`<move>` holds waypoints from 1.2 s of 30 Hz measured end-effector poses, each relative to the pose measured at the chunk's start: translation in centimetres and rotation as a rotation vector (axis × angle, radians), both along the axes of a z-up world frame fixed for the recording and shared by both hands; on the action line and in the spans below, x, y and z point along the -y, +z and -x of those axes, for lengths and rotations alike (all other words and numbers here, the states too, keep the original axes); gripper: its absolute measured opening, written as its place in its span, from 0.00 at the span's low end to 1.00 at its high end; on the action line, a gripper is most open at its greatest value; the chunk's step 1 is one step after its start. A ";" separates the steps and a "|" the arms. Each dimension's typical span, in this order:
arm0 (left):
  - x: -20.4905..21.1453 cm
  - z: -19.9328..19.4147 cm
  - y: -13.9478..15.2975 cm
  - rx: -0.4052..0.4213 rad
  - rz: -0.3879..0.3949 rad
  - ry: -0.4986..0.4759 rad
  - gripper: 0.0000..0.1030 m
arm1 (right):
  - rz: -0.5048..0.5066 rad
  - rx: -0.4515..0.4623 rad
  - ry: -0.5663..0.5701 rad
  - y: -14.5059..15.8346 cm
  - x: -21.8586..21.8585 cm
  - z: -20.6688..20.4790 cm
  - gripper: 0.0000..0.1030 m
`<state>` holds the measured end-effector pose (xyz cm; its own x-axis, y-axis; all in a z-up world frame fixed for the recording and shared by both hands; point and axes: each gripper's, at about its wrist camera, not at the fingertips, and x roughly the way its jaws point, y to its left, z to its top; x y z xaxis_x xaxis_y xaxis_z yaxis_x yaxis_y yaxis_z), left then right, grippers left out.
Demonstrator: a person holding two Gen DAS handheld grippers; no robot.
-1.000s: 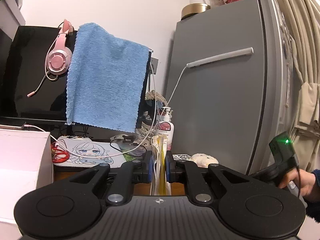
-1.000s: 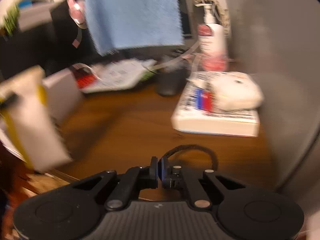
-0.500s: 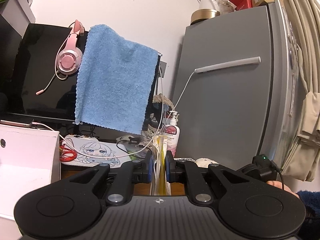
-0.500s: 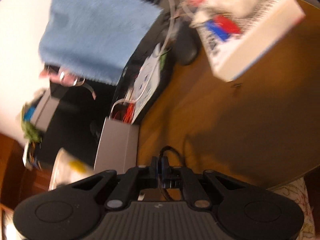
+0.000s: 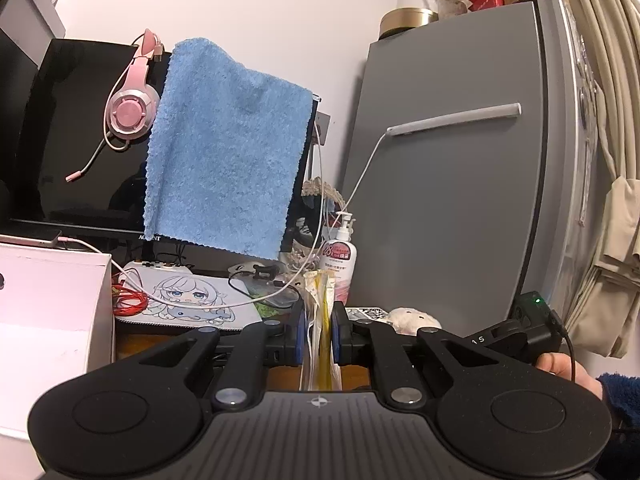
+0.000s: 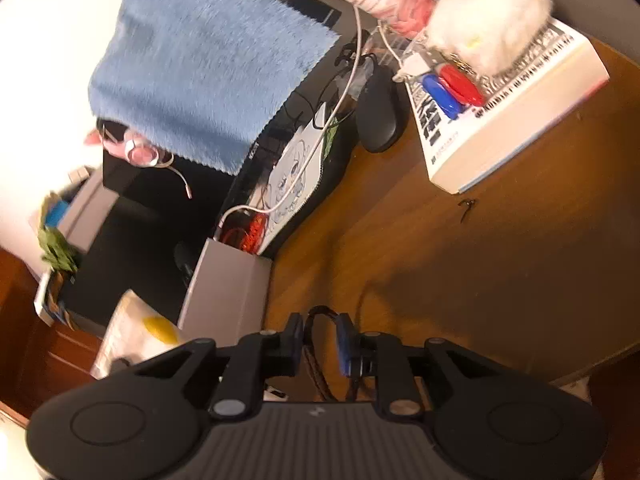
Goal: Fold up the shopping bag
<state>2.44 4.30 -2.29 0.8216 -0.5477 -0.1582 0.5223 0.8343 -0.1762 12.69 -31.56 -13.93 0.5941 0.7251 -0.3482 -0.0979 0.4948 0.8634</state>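
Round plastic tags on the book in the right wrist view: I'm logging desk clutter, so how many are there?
2. A red tag and a blue tag lie overlapping on the book, beside the white plush toy. More could sit hidden under the plush.

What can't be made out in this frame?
- Bag, left wrist view: seen edge-on in the left gripper; fold state hidden, lower part behind the gripper body.
- Handle, right wrist view: between the right gripper pads; contact unclear, motion blur.
- Hand: mostly cut off by the gripper body.
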 end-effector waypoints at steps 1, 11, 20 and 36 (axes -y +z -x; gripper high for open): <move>0.0 -0.1 0.0 -0.005 -0.002 0.001 0.12 | 0.019 0.007 0.001 0.1 -0.1 0.0 0.17; 0.0 -0.2 -0.2 -0.014 -0.002 -0.010 0.12 | -0.001 0.017 0.033 0.5 0.1 -0.1 0.18; 0.5 0.0 -0.6 0.001 -0.036 -0.003 0.12 | 0.114 0.057 0.020 1.5 -0.6 0.2 0.04; 3.1 0.9 -1.7 0.093 -0.164 0.006 0.11 | -0.043 0.469 0.379 15.1 -6.5 3.6 0.03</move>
